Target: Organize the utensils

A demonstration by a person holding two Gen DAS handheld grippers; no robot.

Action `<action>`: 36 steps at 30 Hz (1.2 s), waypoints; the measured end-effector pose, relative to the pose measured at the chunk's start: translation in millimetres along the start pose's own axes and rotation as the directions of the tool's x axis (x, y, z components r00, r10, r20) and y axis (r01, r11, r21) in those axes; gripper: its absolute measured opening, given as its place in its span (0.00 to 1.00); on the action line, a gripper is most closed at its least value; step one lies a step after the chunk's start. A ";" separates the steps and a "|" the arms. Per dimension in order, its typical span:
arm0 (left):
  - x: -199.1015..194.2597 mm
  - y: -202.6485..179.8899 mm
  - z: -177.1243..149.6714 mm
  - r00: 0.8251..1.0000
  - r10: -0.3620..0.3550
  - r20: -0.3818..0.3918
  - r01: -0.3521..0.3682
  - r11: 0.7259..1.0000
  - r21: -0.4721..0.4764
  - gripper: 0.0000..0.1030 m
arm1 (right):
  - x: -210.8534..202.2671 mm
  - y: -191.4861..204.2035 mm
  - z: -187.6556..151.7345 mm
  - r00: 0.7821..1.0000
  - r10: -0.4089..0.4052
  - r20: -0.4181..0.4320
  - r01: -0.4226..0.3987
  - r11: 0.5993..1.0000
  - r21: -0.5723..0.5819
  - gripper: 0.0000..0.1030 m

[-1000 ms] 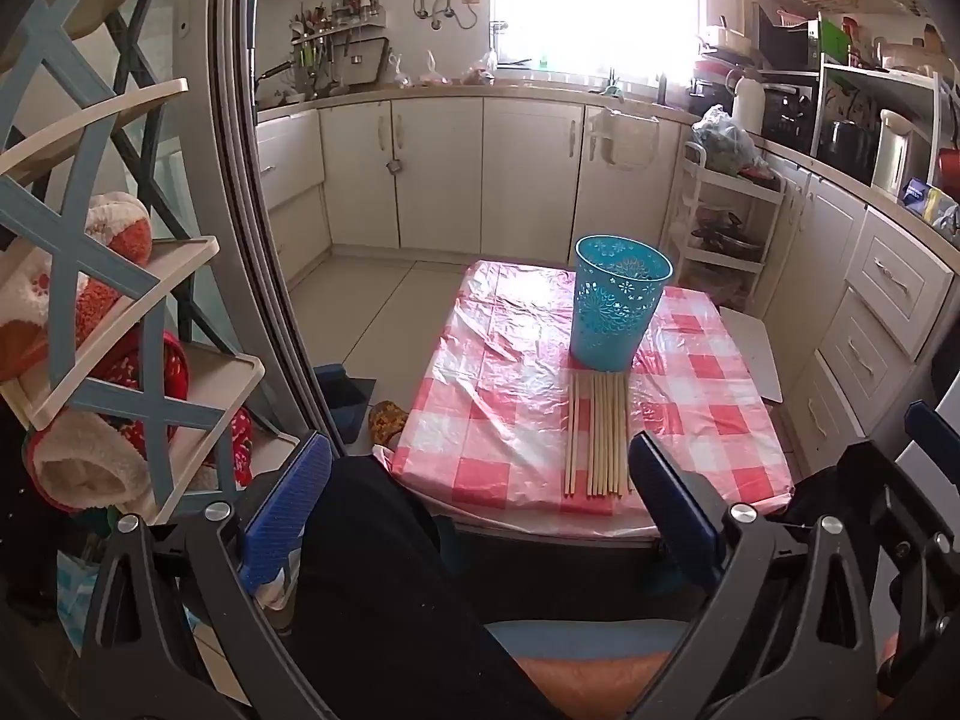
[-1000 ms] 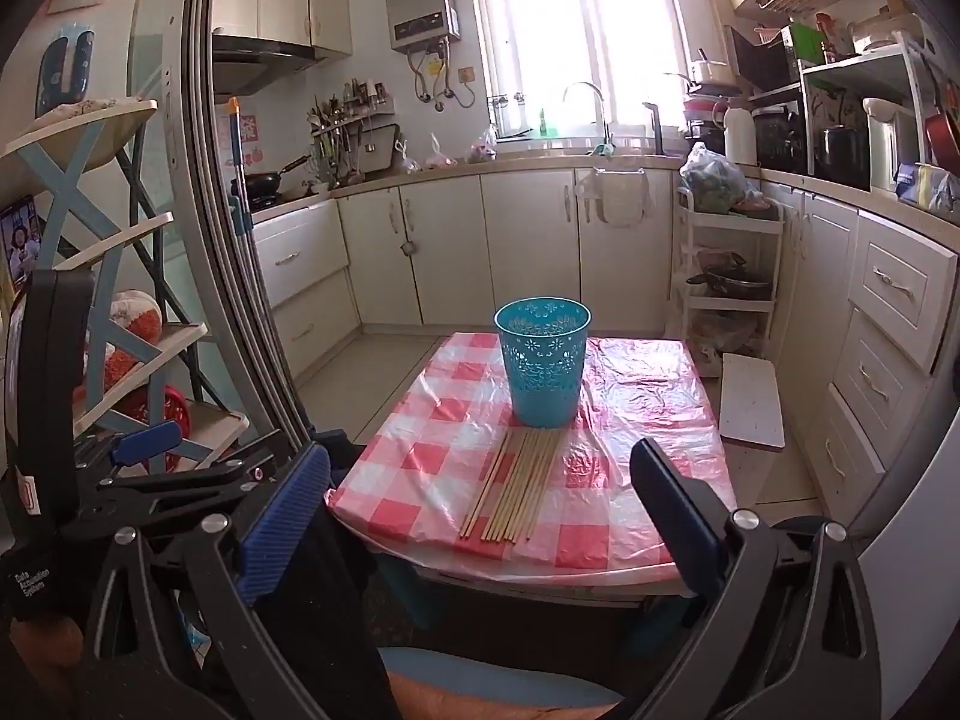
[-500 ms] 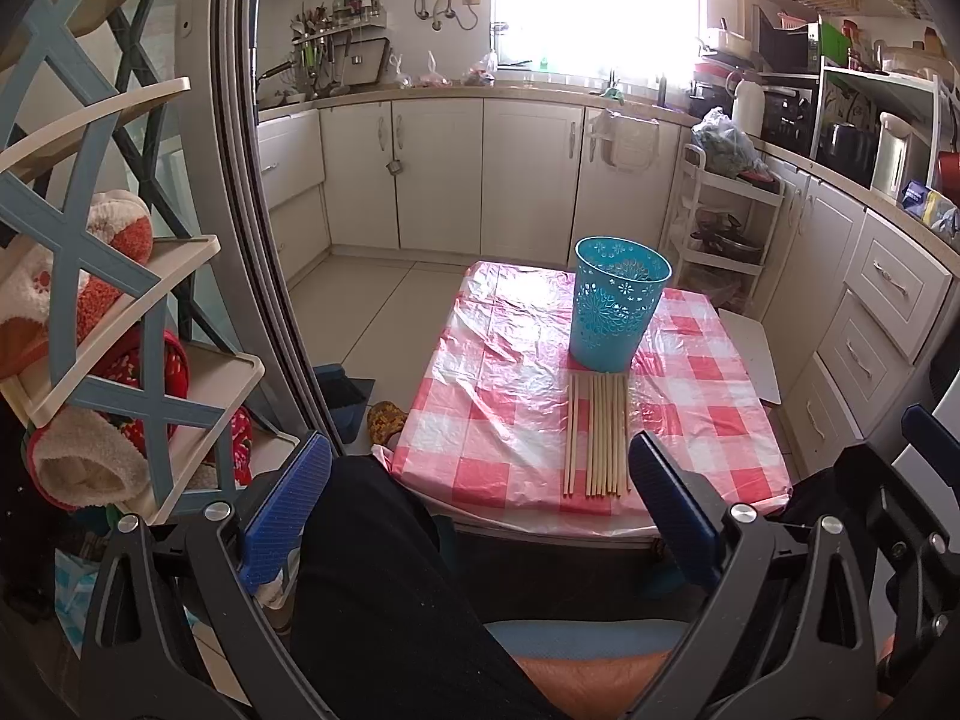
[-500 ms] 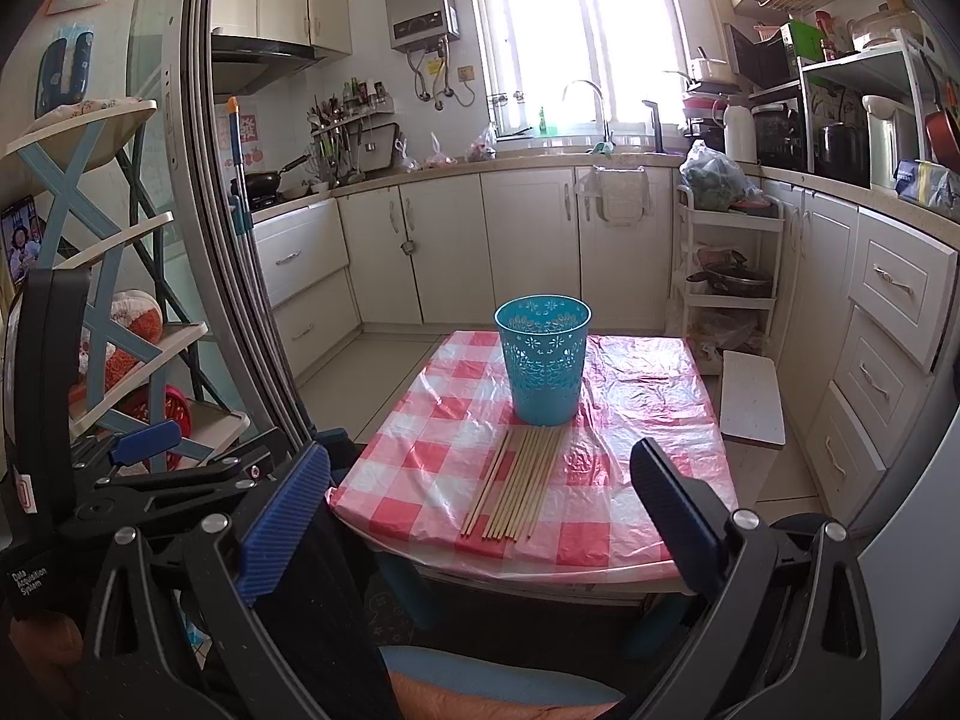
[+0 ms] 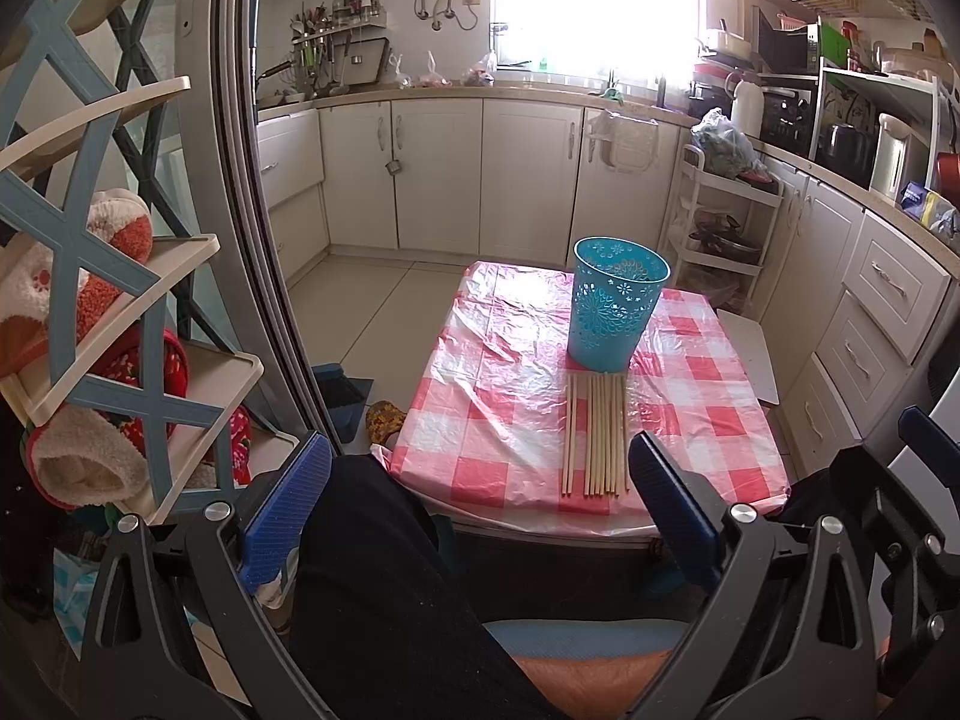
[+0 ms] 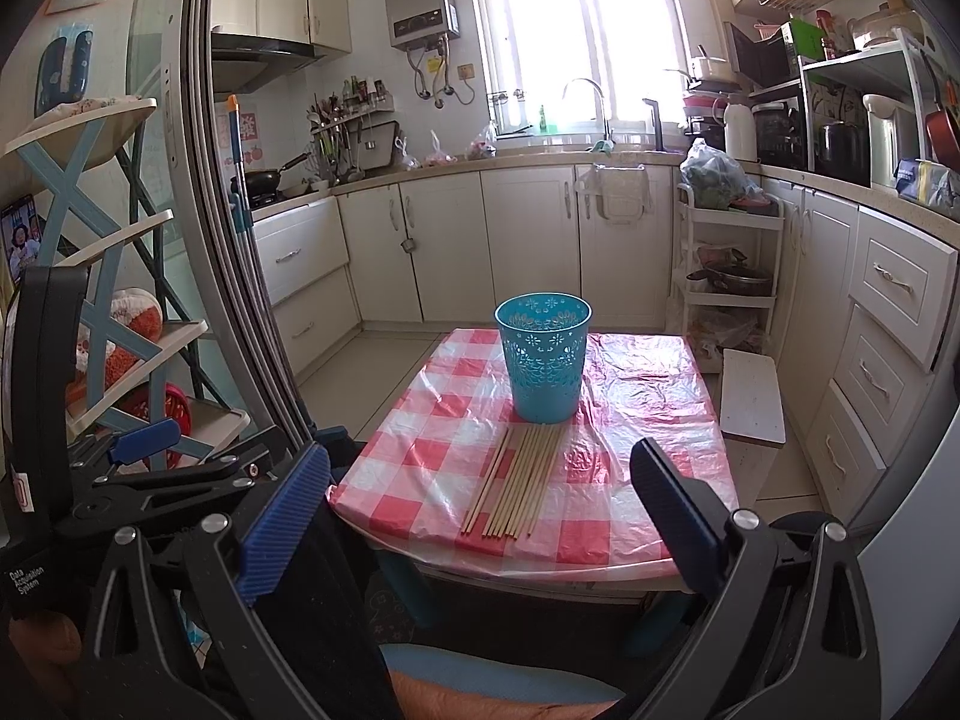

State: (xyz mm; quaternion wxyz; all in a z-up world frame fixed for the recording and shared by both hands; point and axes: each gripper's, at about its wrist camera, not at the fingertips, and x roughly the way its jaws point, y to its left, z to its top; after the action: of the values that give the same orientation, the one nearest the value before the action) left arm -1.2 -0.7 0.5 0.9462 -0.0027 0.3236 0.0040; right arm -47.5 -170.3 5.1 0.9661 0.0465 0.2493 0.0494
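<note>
Chopsticks point(image 5: 595, 433) are laid side by side in a neat row on a low table point(image 5: 498, 396), which is covered with a pink-and-white checked plastic cloth. Their far ends lie just at the foot of a turquoise cup point(image 5: 618, 303) with a punched flower pattern, which stands upright near the middle of the table. One stick is set slightly apart on the left of the row. In the right wrist view the same chopsticks point(image 6: 516, 483) are seen fanning a little toward the near edge, with the cup point(image 6: 545, 357) behind them.

The left gripper point(image 5: 479, 507) is held back from the table's near edge, above a dark trouser leg point(image 5: 384, 588), with its jaws spread wide and nothing between its blue pads point(image 5: 285, 513). The right gripper point(image 6: 480, 516) is likewise held short of the table, its jaws wide apart and empty. White kitchen cabinets point(image 6: 528, 240) are seen behind the table.
</note>
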 end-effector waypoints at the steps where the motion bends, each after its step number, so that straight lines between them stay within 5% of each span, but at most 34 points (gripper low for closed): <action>1: 0.0 0.1 0.0 1.000 0.000 0.000 0.000 1.000 0.000 0.93 | 0.1 0.0 0.2 1.000 0.001 0.000 -0.001 1.000 0.000 0.93; 25: -0.3 -12.5 -5.5 1.000 -0.007 -0.008 0.007 1.000 0.001 0.93 | 3.4 1.8 -6.7 1.000 0.000 -0.024 0.000 1.000 0.002 0.93; 36: 25.8 -9.7 -1.0 0.997 -0.011 -0.074 0.013 1.000 0.026 0.93 | 30.5 -7.3 -2.8 0.990 0.007 -0.142 -0.003 1.000 0.031 0.93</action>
State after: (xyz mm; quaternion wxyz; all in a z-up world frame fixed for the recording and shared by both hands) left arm 18.7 -10.2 -16.1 0.9336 0.0077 0.3582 -0.0062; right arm -21.8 -173.7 -12.7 0.9449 0.0584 0.3181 0.0511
